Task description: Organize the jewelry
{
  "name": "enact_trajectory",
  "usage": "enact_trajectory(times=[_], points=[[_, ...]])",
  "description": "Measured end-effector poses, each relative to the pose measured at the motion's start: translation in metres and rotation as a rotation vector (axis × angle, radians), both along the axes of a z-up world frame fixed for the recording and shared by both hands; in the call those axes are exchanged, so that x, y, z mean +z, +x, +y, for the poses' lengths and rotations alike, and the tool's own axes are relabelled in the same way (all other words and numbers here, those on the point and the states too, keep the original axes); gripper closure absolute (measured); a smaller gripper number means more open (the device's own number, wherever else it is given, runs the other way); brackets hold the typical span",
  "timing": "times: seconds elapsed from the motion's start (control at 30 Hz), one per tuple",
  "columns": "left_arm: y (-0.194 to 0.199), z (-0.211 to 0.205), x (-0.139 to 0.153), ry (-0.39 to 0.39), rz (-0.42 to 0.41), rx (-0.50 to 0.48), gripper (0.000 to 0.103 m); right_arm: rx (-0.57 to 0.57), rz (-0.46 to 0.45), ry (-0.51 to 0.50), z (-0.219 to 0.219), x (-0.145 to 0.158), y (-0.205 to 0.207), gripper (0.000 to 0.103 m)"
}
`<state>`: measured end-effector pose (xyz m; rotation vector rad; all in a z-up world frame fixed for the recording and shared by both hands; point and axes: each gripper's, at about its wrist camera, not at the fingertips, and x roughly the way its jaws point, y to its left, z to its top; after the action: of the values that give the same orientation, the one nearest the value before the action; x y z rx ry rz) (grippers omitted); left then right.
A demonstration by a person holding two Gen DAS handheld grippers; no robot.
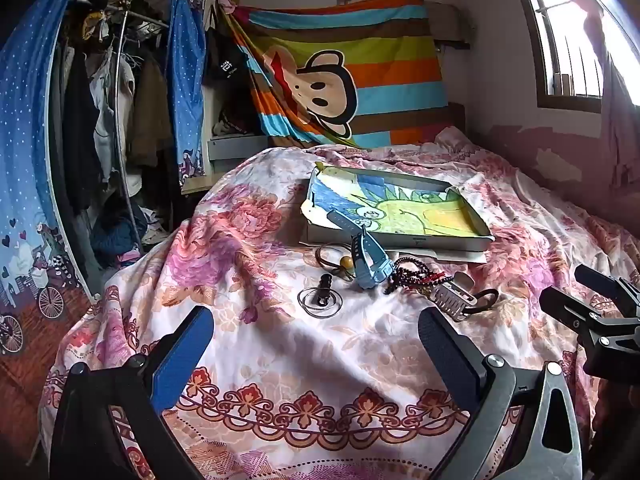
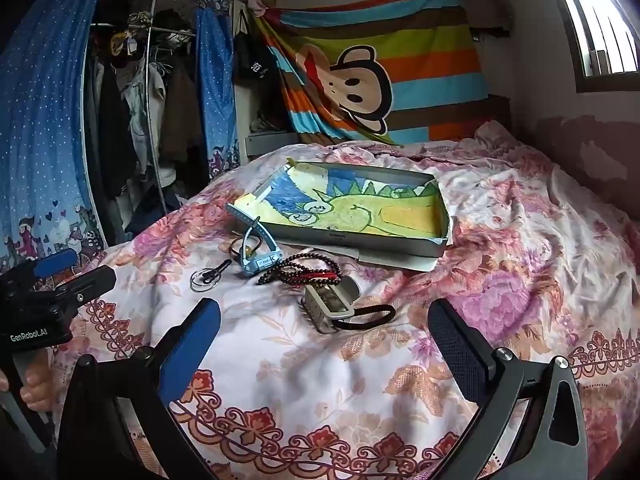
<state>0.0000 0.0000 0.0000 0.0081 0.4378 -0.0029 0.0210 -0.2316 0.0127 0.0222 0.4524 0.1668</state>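
Jewelry lies in a loose group on a floral bedspread [image 1: 280,344]. A blue watch [image 1: 370,254] leans against a shallow white box [image 1: 400,242] lined with a child's drawing. Beside it are a dark bead necklace [image 1: 420,274], a thin ring with a black clip [image 1: 320,300], a brown cord with an amber bead [image 1: 340,260] and a silver metal piece on a black loop [image 1: 456,300]. My left gripper [image 1: 320,356] is open and empty, short of the group. My right gripper [image 2: 324,352] is open and empty, near the silver piece [image 2: 330,306]. The watch [image 2: 256,256], beads [image 2: 304,270] and box [image 2: 360,240] also show there.
An open wardrobe with hanging clothes [image 1: 112,120] stands left of the bed. A striped monkey cloth [image 1: 340,80] hangs behind it. A window [image 1: 568,40] is at the right. The other gripper shows at the right edge [image 1: 600,320] and the left edge [image 2: 44,300].
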Motion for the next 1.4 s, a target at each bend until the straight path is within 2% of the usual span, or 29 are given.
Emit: enact_trajectory(times=[0.27,0.43,1.4], points=[[0.000,0.000,0.000,0.004,0.009,0.000,0.000,0.004,-0.009,0.012,-0.007,0.005,-0.009,0.001],[0.001,0.000,0.000,0.004,0.012,-0.003,0.000,-0.003,0.016,-0.004,-0.004,-0.001,0.002,0.001],[0.001,0.001,0.000,-0.002,0.015,-0.004,0.000,-0.008,0.026,-0.001,-0.006,0.000,0.002,0.001]])
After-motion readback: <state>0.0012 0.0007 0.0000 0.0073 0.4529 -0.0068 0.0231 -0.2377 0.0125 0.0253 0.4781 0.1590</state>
